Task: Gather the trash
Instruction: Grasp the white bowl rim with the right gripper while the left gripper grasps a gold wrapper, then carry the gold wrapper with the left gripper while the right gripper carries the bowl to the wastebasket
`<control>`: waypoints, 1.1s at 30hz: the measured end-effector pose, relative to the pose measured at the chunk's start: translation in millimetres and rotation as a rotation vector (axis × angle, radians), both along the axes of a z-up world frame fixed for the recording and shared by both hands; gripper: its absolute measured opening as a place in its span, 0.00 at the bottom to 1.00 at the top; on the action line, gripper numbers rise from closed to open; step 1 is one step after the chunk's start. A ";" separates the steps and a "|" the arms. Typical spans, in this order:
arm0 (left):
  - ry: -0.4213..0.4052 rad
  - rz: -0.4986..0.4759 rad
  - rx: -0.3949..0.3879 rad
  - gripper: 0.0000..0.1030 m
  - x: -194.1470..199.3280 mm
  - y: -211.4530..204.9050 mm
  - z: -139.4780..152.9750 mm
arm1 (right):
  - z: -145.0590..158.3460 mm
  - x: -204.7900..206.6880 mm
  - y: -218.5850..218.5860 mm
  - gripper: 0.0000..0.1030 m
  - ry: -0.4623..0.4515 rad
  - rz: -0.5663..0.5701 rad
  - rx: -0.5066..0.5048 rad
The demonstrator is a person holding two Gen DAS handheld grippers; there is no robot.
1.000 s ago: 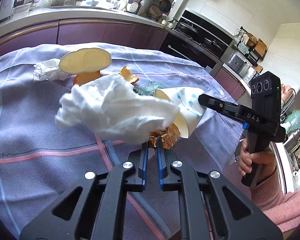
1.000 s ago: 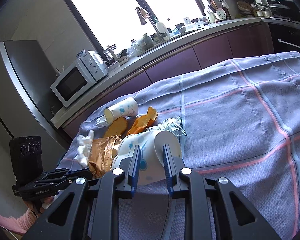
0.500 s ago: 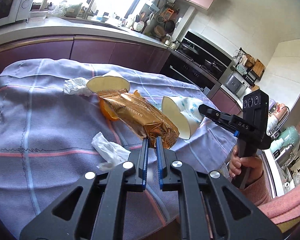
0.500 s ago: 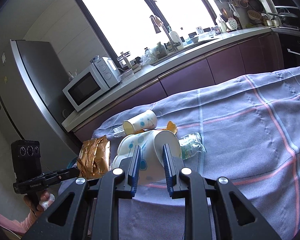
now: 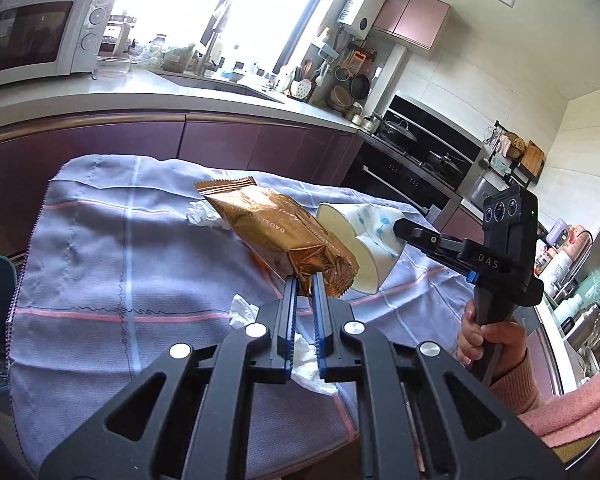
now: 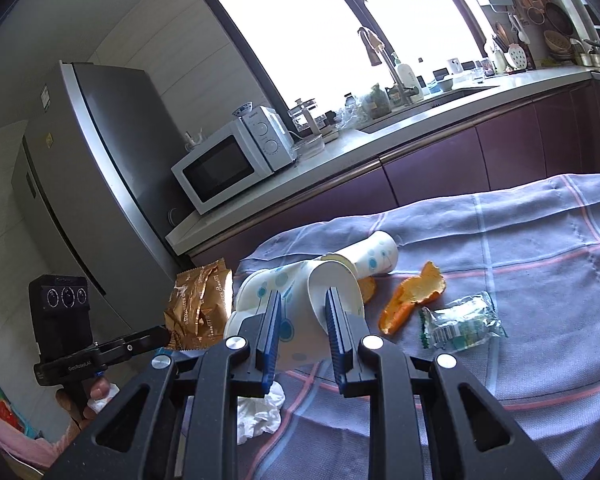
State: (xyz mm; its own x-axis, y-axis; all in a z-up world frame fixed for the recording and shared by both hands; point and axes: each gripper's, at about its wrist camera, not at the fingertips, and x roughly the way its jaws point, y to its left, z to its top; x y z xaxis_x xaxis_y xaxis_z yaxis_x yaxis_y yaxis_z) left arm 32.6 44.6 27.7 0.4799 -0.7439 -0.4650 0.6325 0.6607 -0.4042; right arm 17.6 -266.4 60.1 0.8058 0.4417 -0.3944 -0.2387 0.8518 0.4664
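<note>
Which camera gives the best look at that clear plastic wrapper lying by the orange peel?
The right wrist view. There the clear plastic wrapper lies in full sight on the tablecloth, beside the orange peel. The left wrist view shows none of it.

Daylight from an overexposed window [image 6: 340, 32] at twelve o'clock lights both fisheye views brightly, sharp at centre, with straight lines bowed and corners vignetted black toward the rim.

both wrist views look down close along their fingers, from opposite sides, sharing the clothed table [image 5: 100, 264].
</note>
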 end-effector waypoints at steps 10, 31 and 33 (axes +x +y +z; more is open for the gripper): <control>-0.029 0.088 0.005 0.08 -14.4 45.0 12.9 | 6.6 20.5 37.4 0.20 -0.009 0.091 0.008; -0.045 0.290 0.019 0.08 -43.6 139.0 38.2 | 6.1 62.8 134.2 0.20 0.014 0.291 0.017; -0.046 0.308 0.021 0.08 -44.5 146.4 40.1 | 5.7 69.1 143.4 0.20 0.019 0.307 0.017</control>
State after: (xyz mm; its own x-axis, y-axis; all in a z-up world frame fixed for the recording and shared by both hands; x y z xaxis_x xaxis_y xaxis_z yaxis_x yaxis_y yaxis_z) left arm -11.9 191.0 67.8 0.7021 -0.5509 -0.4512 0.4188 0.8319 -0.3641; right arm 86.7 -123.0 65.8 0.6260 0.6704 -0.3985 -0.4749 0.7330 0.4870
